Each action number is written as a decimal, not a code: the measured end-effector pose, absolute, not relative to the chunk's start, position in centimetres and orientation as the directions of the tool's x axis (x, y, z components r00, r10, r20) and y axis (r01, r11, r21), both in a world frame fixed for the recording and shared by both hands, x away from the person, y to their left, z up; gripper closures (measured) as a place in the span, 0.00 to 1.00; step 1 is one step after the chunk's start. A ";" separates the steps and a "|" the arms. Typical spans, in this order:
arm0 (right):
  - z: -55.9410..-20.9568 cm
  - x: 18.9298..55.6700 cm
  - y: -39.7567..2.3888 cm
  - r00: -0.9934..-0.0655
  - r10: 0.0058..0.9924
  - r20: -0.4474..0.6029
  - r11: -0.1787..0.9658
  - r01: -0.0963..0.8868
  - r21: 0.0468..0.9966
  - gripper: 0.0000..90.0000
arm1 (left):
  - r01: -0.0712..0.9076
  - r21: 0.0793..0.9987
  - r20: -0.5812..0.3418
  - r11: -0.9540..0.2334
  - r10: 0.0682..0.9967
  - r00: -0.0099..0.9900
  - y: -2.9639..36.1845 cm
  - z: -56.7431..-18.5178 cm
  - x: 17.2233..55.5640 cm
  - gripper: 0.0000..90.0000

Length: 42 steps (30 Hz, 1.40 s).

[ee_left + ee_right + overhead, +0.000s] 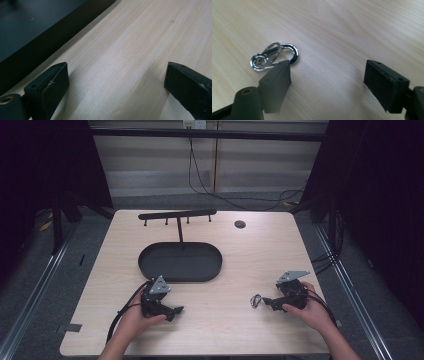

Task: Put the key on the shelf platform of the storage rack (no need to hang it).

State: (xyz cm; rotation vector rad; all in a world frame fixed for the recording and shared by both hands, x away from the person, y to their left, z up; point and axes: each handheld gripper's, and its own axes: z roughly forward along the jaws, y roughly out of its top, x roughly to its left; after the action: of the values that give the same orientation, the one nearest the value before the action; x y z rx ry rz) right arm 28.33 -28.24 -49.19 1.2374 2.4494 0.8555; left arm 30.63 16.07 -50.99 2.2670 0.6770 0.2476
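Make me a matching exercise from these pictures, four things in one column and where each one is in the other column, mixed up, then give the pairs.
Things
1. metal clip
2. oval tray
3. black rack
4. round hole

Places
A. middle of the table
B. far right of the table top
C. far edge, behind the tray
D. just ahead of the right gripper, beside one jaw

Pairs: 1-D, 2-A, 3-C, 4-B

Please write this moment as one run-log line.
left gripper: open, nothing between jaws | right gripper: open, beside metal rings | rings: on table | oval tray: empty
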 end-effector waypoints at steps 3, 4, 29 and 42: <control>-48.6 28.4 -28.0 -0.605 0.795 0.052 0.465 0.661 0.589 0.26 | 0.396 0.709 -0.025 -0.584 0.539 0.842 16.1 -51.0 30.6 0.06; -48.0 28.5 -27.8 -0.616 0.787 0.047 0.490 0.668 0.560 0.27 | 0.396 0.709 -0.025 -0.584 0.539 0.842 16.1 -51.0 30.6 0.06; -47.2 29.5 -22.8 -0.755 0.652 0.075 0.694 0.633 0.342 0.36 | 0.396 0.708 -0.023 -0.585 0.541 0.841 16.1 -51.0 30.6 0.06; -47.2 30.4 -21.5 -0.792 0.609 0.045 0.752 0.595 0.283 0.37 | 0.395 0.709 -0.024 -0.584 0.540 0.841 16.1 -51.0 30.6 0.06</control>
State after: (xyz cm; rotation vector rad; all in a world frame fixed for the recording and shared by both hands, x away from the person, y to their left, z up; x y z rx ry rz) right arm 30.36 -21.53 -47.20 0.9947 2.8933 0.4415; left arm 30.62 16.07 -50.99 2.2682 0.6780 0.2502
